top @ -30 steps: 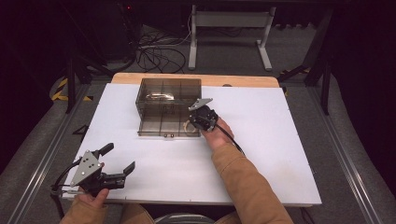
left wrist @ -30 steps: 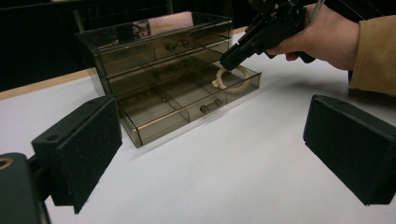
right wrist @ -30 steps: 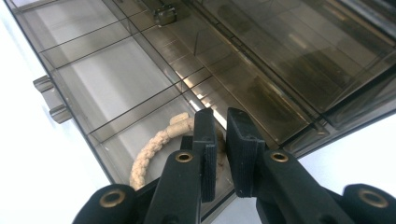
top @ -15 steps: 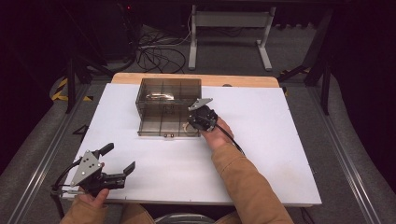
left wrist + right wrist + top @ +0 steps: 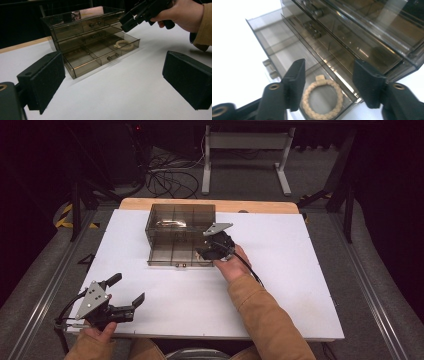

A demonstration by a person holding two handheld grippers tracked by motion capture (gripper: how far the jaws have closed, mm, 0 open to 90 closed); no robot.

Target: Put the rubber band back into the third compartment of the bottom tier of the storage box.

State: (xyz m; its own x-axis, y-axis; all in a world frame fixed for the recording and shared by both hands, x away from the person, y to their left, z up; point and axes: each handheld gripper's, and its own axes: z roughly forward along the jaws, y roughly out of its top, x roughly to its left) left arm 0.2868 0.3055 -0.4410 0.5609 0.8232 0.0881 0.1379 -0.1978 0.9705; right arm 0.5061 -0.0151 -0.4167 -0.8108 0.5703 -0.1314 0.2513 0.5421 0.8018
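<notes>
A smoky clear drawer box (image 5: pixel 180 217) stands at the table's far middle with its bottom drawer (image 5: pixel 172 256) pulled out. A beige braided ring (image 5: pixel 323 100) lies flat in that drawer's end compartment (image 5: pixel 269 37) and also appears in the left gripper view (image 5: pixel 122 45). My right gripper (image 5: pixel 202 253) hovers just over the ring. Its jaws (image 5: pixel 329 66) have just been opening, and the pads stand apart from the ring without touching it. My left gripper (image 5: pixel 127 289) rests near the front left edge, open (image 5: pixel 113 80) and holding nothing.
The white tabletop (image 5: pixel 290 270) stretches wide to the right of the box. Two upper drawers with small knobs (image 5: pixel 96 24) are shut. The table's front edge lies just behind my left hand (image 5: pixel 97 335). A dark floor with cables surrounds the table.
</notes>
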